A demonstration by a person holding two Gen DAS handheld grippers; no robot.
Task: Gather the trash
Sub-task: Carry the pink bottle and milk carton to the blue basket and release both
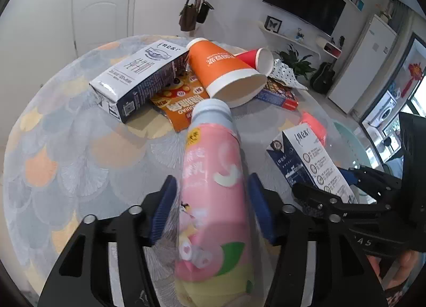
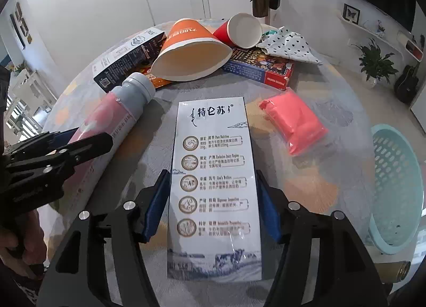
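My left gripper (image 1: 211, 206) is shut on a pink yogurt bottle (image 1: 213, 190) with a grey cap, held over the table; the bottle also shows in the right wrist view (image 2: 111, 118). My right gripper (image 2: 213, 206) is shut on a white and blue milk carton (image 2: 213, 174), which also shows in the left wrist view (image 1: 311, 163). Beyond lie an orange paper cup (image 2: 191, 51), a red paper cup (image 2: 239, 30), a second milk carton (image 1: 138, 78), a flat orange packet (image 1: 178, 104), a dark snack box (image 2: 261, 67) and a pink pack (image 2: 295, 123).
A round table (image 1: 80, 152) with a patterned cloth holds the trash. A pale green plastic basket (image 2: 394, 187) stands past the table's right edge. A dotted cloth (image 2: 290, 43) lies at the back. A door, a TV and shelves line the walls.
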